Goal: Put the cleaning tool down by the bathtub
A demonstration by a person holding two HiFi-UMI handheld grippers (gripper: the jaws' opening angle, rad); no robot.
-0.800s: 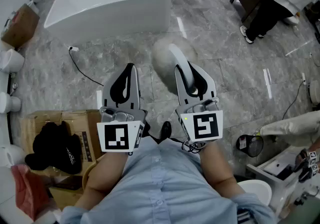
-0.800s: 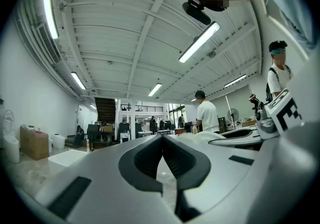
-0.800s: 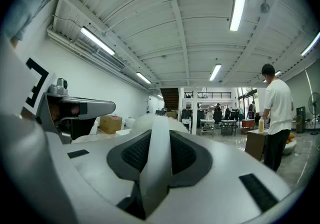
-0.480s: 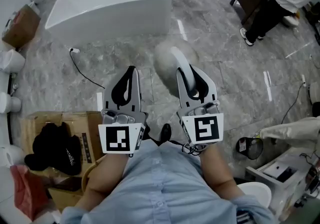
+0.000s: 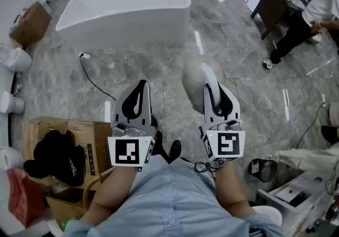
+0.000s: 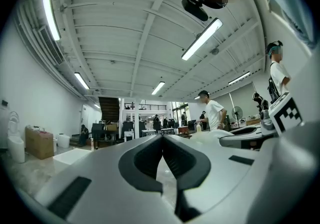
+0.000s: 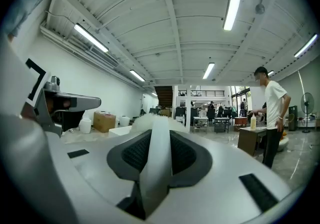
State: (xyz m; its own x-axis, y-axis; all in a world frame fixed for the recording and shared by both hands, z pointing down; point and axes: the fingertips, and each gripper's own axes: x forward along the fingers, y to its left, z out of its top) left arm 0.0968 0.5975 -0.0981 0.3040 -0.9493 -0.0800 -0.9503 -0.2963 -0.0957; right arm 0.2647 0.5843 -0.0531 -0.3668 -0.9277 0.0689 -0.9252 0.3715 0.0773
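The cleaning tool has a white handle and a fluffy pale head. It hangs over the grey marble floor, a little short of the white bathtub. My right gripper is shut on the handle, which runs up between its pads in the right gripper view, with the fluffy head beyond the jaw tips. My left gripper is held level beside it, shut with nothing in it. Its jaw tips meet in the left gripper view.
An open cardboard box with a black item lies at the left. A black cable trails over the floor near the tub. White ceramic fixtures line the left edge. A person stands by a dark table at upper right.
The bathtub now sits lower and nearer in the head view. Both grippers have shifted a little right and down in it. The right gripper still holds the tool.
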